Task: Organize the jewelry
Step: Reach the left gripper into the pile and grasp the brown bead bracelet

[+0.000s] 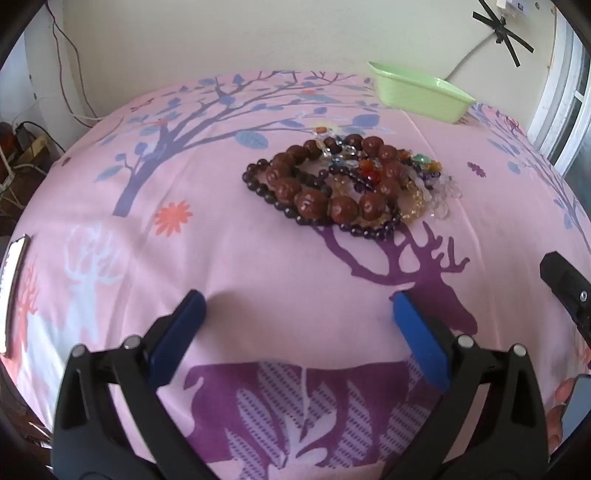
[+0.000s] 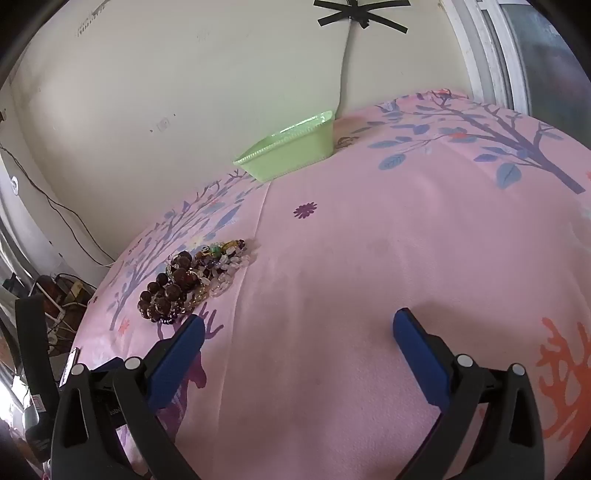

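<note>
Blue fingers [image 1: 419, 339] of left gripper [image 1: 297, 310] up close, spread wide, nothing between them. Same for right gripper [image 2: 298, 330]: blue fingers [image 2: 419, 354] far apart, holding nothing. Both low over pink cloth [image 1: 258, 258] with printed trees, flowers and deer. Under left gripper, a big purple deer picture [image 1: 413, 273]. By right gripper, an orange coral-like print [image 2: 561, 373] on its right side.

Farther out, straight ahead in the left view, pile of jewelry [image 1: 347, 181] lying on the cloth, touching neither gripper. Big round brown bead bracelet [image 1: 332, 192] on top. Small dark purple bead string [image 1: 280, 206] looped around and under it. Clear and yellow crystal beads [image 1: 436, 199] on the pile's right side, plus little bright beads, red, orange and green [image 1: 421, 160]. All tangled together, so cannot tell how many pieces. In the right view, same pile off to the left, just past the left finger tip.

Farther still, light green tray [image 1: 424, 98] near the back edge of the cloth, well apart from the pile. Inside of tray hidden from here.

Last, cream wall [image 2: 184, 92] behind, with black tape strips [image 2: 360, 16] crossed over a cord. Window frame [image 2: 491, 55] at right. Wires and plugs [image 1: 26, 151] down at far left.
</note>
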Tool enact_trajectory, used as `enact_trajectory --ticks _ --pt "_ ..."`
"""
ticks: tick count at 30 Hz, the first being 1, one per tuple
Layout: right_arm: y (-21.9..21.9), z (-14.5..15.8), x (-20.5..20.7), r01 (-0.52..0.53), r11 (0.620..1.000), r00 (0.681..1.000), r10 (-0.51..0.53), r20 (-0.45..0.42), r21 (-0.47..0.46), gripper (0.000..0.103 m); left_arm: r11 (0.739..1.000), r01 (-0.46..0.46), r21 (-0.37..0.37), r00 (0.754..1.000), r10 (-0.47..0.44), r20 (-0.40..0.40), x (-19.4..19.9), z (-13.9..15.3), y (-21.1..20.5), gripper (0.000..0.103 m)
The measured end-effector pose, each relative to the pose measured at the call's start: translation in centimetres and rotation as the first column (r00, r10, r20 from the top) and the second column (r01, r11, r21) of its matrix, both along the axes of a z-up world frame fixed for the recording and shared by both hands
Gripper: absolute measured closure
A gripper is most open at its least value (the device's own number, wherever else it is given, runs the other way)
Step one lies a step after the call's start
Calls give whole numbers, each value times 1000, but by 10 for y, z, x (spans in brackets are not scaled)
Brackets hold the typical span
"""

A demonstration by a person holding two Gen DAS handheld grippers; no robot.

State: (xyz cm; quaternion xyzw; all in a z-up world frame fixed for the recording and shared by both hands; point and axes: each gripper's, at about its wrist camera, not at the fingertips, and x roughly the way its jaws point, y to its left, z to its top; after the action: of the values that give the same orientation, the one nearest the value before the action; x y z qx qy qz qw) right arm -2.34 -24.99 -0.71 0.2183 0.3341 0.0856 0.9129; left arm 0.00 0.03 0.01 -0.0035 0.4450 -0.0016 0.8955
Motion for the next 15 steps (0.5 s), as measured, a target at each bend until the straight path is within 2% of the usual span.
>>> enact_trajectory --ticks 7,9,11,12,14,15 --pt "3 1 0 -7 1000 1000 7 -4 -17 25 999 35 7 999 -35 -4 -5 0 1 6" --pt "9 3 2 -37 998 999 37 -5 -41 30 998 68 0 998 -68 13 -13 0 4 6" --pt "26 11 3 -91 992 996 93 16 -89 50 993 121 -12 992 -121 33 -17 6 12 6" --pt "34 15 5 -131 985 990 135 28 -109 55 991 128 -23 991 -127 52 -19 11 15 7" --pt "45 24 15 -215 969 975 220 33 -121 79 989 132 -66 986 -124 108 -17 28 31 12" --pt "52 28 23 -260 958 964 266 30 -125 85 985 131 -109 983 -115 143 -14 40 44 13"
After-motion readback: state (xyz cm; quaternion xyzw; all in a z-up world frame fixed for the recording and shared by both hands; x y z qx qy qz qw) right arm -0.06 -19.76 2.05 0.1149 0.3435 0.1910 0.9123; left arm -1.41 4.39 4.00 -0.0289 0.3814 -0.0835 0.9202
